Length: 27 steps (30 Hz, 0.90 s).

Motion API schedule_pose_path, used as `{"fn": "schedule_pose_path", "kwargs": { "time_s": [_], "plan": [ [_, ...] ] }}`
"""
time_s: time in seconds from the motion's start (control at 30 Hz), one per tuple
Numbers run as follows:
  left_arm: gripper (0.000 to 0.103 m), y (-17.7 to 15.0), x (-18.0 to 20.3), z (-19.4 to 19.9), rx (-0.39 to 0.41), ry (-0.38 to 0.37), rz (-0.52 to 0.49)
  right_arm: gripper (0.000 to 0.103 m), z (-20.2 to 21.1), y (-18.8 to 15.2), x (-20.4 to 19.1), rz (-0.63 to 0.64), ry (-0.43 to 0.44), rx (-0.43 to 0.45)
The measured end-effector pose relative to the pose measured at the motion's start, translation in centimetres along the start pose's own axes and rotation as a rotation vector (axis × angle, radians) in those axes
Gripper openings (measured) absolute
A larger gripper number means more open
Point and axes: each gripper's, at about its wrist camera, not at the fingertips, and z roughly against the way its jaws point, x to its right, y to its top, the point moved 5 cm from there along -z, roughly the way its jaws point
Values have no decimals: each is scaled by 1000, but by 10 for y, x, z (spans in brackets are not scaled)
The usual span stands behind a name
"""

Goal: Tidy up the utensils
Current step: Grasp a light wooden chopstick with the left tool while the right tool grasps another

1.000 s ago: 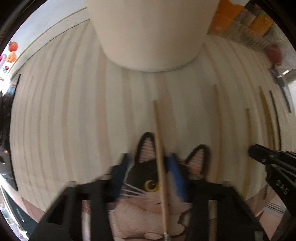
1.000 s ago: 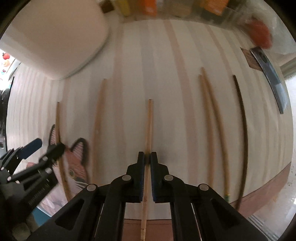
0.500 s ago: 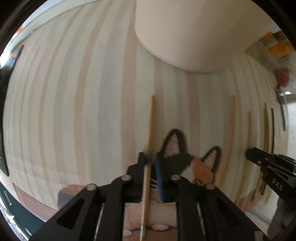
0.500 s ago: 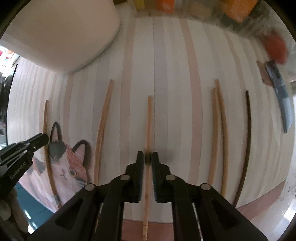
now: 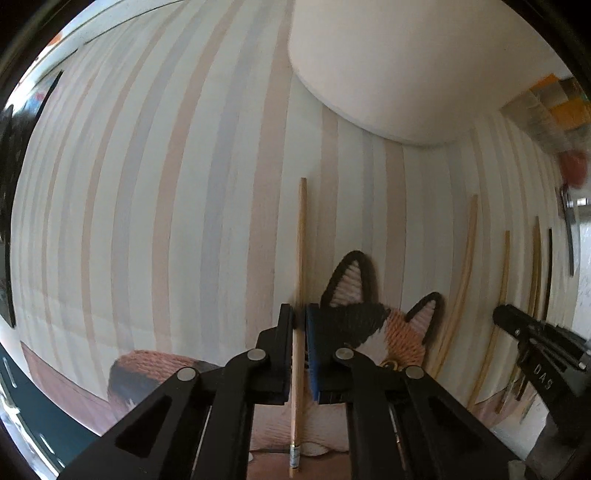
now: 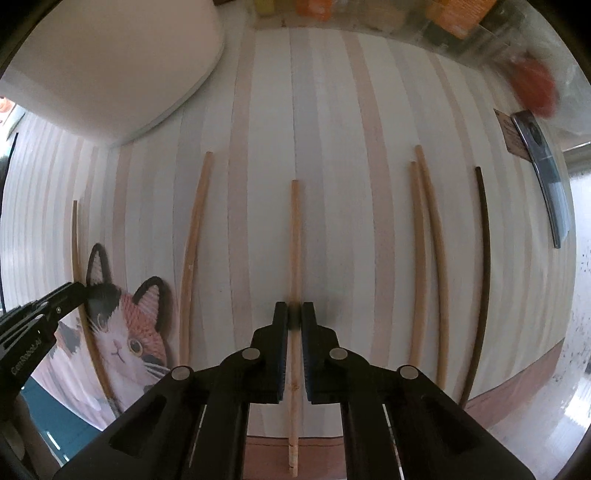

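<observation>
My left gripper [image 5: 299, 320] is shut on a light wooden chopstick [image 5: 302, 236] that points forward over the striped mat [image 5: 166, 221]. My right gripper [image 6: 294, 314] is shut on another wooden chopstick [image 6: 294, 236]. Both sticks lie low over the mat. Loose chopsticks lie on the mat: one to the left [image 6: 195, 229], a pair to the right [image 6: 424, 240] and a dark one [image 6: 485, 258]. The left gripper shows at the left of the right wrist view [image 6: 79, 286]; the right one shows at the right of the left wrist view [image 5: 504, 315].
A large white round container [image 5: 406, 66] stands on the mat ahead, also top left in the right wrist view [image 6: 103, 62]. A cat picture [image 6: 125, 332] is at the mat's near left. Packets [image 6: 461, 14] and a dark flat tool [image 6: 543, 166] lie at the far right.
My left gripper closed on its chopstick and shifted left, so the container now sits upper right. My right gripper stayed shut on its chopstick and moved slightly forward.
</observation>
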Motion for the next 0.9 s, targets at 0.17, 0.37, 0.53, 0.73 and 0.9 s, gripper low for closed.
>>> {"fn": "schedule_pose_path", "kwargs": {
  "time_s": [0.17, 0.37, 0.53, 0.73, 0.9],
  "plan": [
    [5, 0, 6, -3, 7, 36, -38, 8, -1, 0, 11, 29, 0, -15],
    [5, -4, 24, -15, 13, 52, -47, 8, -4, 10, 10, 38, 1, -22],
    [5, -4, 29, -14, 17, 53, -46, 8, -8, 14, 14, 50, -18, -17],
    [5, -6, 25, -8, 16, 56, -52, 8, -11, 9, 2, 49, -24, -14],
    [4, -8, 26, -7, 38, 52, -54, 8, -20, 2, -12, 47, -35, 4]
  ]
}}
